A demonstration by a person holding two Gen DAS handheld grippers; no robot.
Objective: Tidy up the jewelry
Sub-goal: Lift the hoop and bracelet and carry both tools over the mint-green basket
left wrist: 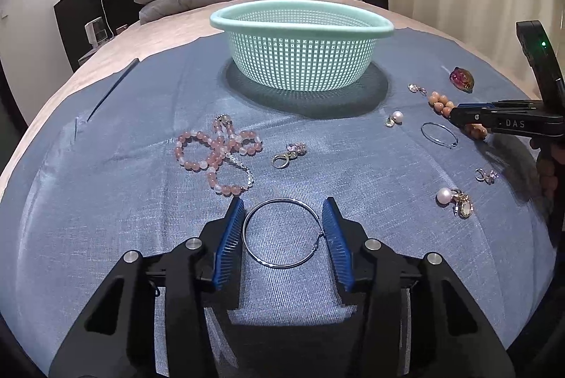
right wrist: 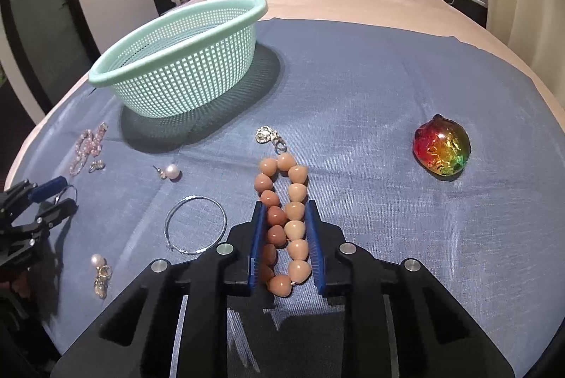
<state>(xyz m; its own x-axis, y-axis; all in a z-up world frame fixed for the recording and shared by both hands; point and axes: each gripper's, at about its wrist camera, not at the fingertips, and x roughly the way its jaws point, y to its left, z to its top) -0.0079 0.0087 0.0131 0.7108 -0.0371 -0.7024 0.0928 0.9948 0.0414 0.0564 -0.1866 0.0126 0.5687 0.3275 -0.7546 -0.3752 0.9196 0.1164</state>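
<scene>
Your left gripper point(left wrist: 284, 219) is sitting released, its blue ribbed pads flanking the large silver hoop earring point(left wrist: 282, 233) on the blue woven cloth point(left wrist: 141, 201). Farther back, the mint-green plastic mesh basket point(left wrist: 300, 60) is standing. Your right gripper point(right wrist: 286, 237), lettered "DAS", is clenching around the peach beaded bracelet point(right wrist: 282, 219).

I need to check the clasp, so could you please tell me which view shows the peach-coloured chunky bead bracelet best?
The right wrist view: the peach-coloured chunky bead bracelet lies full length between the right gripper's blue pads. The left wrist view shows only a few beads, small and partly hidden behind that gripper.
</scene>
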